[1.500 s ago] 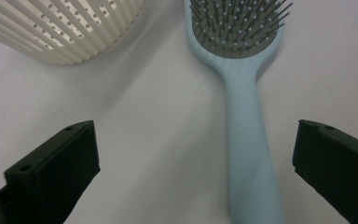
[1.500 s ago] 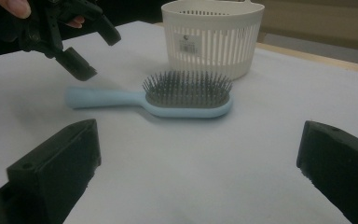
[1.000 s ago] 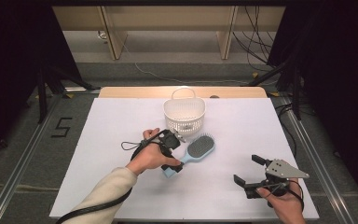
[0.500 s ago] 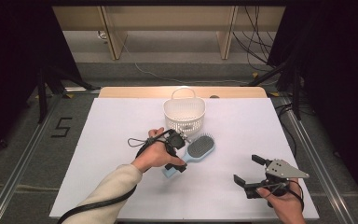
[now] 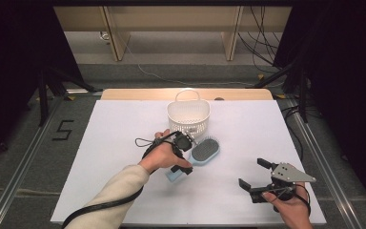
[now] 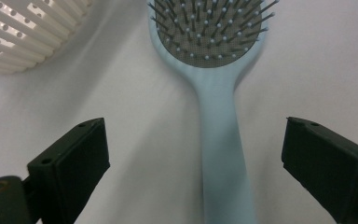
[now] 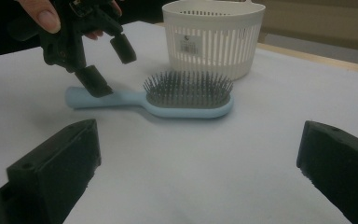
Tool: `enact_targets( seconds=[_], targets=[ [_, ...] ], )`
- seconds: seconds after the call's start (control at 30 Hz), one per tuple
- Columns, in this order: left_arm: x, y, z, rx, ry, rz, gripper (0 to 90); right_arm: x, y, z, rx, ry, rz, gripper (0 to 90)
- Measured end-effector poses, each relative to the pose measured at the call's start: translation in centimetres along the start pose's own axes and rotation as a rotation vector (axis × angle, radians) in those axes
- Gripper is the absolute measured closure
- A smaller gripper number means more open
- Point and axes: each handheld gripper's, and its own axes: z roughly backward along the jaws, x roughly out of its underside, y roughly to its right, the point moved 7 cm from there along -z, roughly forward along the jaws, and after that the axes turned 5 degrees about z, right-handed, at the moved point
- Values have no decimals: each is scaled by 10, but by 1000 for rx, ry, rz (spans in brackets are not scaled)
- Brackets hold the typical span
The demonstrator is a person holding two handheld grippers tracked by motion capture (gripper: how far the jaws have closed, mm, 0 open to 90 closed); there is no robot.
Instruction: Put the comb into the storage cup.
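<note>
Now left claw wide apart astride the hairbrush handle, just closing, untouched; right claw apart, empty.

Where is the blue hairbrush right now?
The hairbrush lies flat on the white table, just in front of the white basket in the high view. Its handle sits between the open jaws of the left gripper.

Open white table all round the hairbrush, save the basket just behind its head.
</note>
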Motion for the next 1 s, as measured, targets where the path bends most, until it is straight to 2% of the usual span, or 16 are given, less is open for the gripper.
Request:
enact_targets(
  seconds=[0.23,0.3,1.0],
  targets=[
    [-2,-1,-2,-8,-23,10,80,0,0,0,0,-1,2,3],
    [-3,0,-3,0,-42,27,88,0,0,0,0,1,0,3],
    [-5,3,-18,-15,-105,25,120,0,0,0,-3,1,4,3]
  ],
)
